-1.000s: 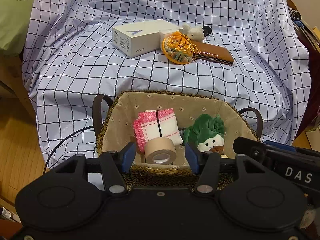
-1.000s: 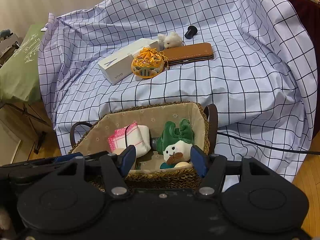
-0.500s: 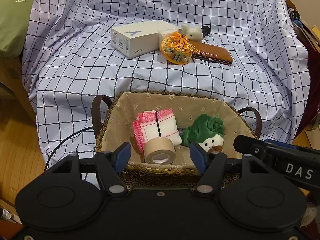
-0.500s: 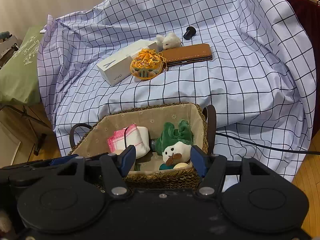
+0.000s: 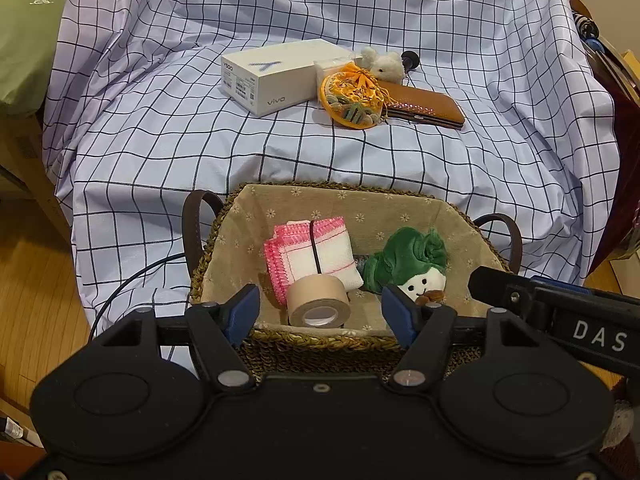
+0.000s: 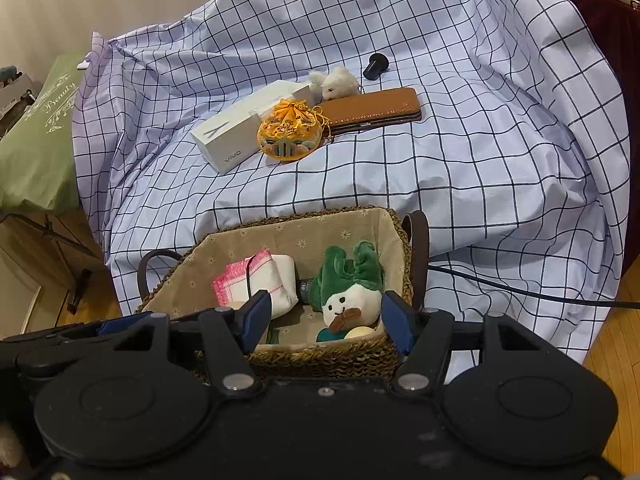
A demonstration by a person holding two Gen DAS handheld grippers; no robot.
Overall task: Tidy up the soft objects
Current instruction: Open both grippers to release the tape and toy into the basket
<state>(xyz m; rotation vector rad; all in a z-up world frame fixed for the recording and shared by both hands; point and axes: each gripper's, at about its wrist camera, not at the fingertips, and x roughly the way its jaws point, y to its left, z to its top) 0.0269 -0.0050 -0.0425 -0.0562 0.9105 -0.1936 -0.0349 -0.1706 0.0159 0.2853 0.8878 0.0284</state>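
Observation:
A woven basket (image 5: pixel 400 200) (image 6: pixel 402 240) with a beige lining stands at the near edge of the checked cloth. In it lie a pink-edged folded cloth (image 5: pixel 314 254) (image 6: pixel 256 284), a green-and-white plush toy (image 5: pixel 412 260) (image 6: pixel 350 292) and a brown tape roll (image 5: pixel 318 300). Farther back on the cloth lie an orange embroidered pouch (image 5: pixel 352 96) (image 6: pixel 288 134) and a small white plush animal (image 5: pixel 384 65) (image 6: pixel 336 82). My left gripper (image 5: pixel 320 312) and my right gripper (image 6: pixel 322 318) are open and empty, both at the basket's near rim.
A white vivo box (image 5: pixel 280 74) (image 6: pixel 244 128), a brown wallet (image 5: pixel 424 106) (image 6: pixel 376 108) and a small black knob (image 6: pixel 376 65) lie on the cloth by the pouch. A black cable (image 6: pixel 520 292) runs to the right of the basket. A green cushion (image 6: pixel 36 152) lies left.
My left gripper's jaws have opened wider. Both grippers have drawn back slightly from the basket.

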